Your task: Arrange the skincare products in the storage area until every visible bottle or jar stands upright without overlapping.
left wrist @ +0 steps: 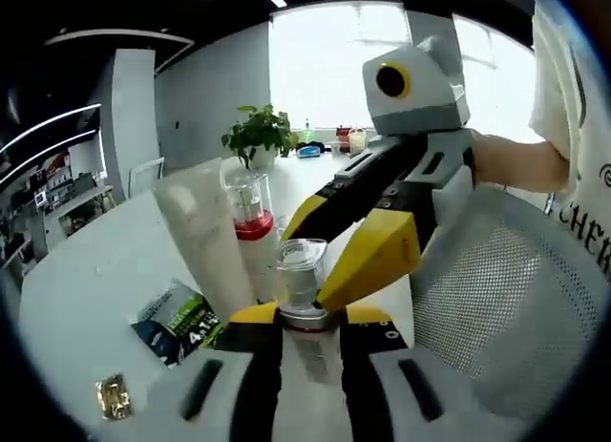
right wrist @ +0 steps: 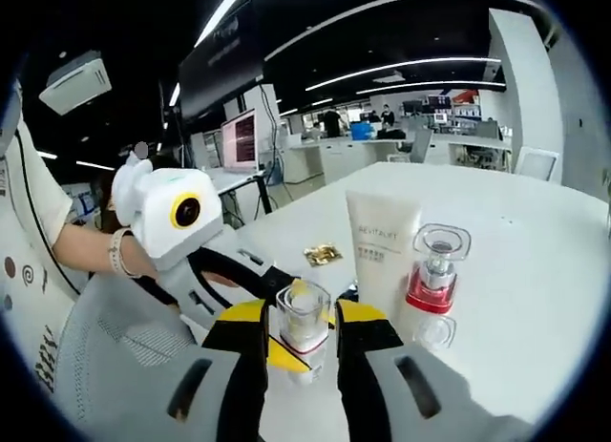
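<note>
Both tools converge on the same small clear bottle with a red band.

Left tool (left wrist: 307,320), bottom centre of the left gripper view: jaws narrowed to the bottle's width, pressed against the small bottle (left wrist: 300,275) near its base. Looks like a grip, likely to steady it upright.

Right tool (right wrist: 302,339), bottom centre of the right gripper view: jaws likewise closed in on the same small bottle (right wrist: 303,326), from the opposite side. It also shows in the left gripper view, coming in from the upper right. Whether both actually bear load or one just brackets it, I can't tell; the contact points are hidden behind the jaws.

The rest of the set stands just beside it on the white tabletop (right wrist: 535,270): a white tube (right wrist: 382,246) upright on its cap, and a taller clear bottle with red collar (right wrist: 434,280) touching or nearly touching the tube. Both upright, so they need no work.

A green sachet (left wrist: 177,320) lies flat at lower left of the left gripper view, a gold packet (left wrist: 113,396) near it.

Judgement: two-tool hold is for a handover or fine placement; set the bottle down clear of the tube.
</note>
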A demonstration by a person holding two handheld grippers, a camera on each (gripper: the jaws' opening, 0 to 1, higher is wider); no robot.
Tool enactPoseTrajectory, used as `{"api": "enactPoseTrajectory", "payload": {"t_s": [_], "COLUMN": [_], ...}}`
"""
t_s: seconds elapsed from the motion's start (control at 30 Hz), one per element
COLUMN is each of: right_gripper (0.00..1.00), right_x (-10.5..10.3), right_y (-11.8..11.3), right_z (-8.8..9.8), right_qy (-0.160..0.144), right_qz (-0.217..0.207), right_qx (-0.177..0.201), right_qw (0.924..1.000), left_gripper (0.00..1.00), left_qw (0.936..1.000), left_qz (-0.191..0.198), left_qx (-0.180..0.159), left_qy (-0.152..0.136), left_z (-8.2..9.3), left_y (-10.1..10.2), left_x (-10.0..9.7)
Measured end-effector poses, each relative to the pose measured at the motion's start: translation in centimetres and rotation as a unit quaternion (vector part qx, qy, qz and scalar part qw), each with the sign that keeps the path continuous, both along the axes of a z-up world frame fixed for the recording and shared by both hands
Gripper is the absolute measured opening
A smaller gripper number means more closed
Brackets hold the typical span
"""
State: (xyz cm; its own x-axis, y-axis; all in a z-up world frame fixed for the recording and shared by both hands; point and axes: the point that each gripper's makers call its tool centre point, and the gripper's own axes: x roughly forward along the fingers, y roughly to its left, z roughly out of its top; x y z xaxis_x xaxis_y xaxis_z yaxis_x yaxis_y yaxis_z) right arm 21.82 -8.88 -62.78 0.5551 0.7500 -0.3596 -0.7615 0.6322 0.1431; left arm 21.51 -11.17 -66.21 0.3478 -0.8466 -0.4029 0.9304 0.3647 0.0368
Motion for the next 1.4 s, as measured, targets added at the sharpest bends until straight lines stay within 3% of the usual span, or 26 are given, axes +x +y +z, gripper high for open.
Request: {"api": "enactPoseTrajectory", "payload": {"t_s": [0.37, 0.73, 0.87, 1.4], "right_gripper": [0.23, 0.22, 0.22, 0.23], "right_x": [0.8, 0.8, 0.4, 0.7], "right_y": [0.2, 0.6, 0.7, 0.3], "right_z": [-0.9, -2.2, -3.1, -3.0], "right_qy": [-0.010, -0.027, -0.038, -0.027], "right_qz": [-0.010, 0.008, 0.026, 0.011], "right_qx": [-0.033, -0.066, -0.095, -0.074], "right_qw": [0.9993, 0.9974, 0.9944, 0.9968], "left_gripper": [0.18, 0.19, 0.18, 0.19], "left_qw": [0.9999, 0.9997, 0.9996, 0.9997], "left_qz": [0.000, -0.005, -0.005, -0.008], "left_qx": [0.011, 0.022, 0.026, 0.017], "left_qy": [-0.008, -0.009, -0.005, -0.017], "left_z": [-0.9, -2.3, -2.8, -2.6], "left_y": [-0.3, 0.2, 0.3, 0.1], "left_x": [0.4, 0.5, 0.6, 0.8]}}
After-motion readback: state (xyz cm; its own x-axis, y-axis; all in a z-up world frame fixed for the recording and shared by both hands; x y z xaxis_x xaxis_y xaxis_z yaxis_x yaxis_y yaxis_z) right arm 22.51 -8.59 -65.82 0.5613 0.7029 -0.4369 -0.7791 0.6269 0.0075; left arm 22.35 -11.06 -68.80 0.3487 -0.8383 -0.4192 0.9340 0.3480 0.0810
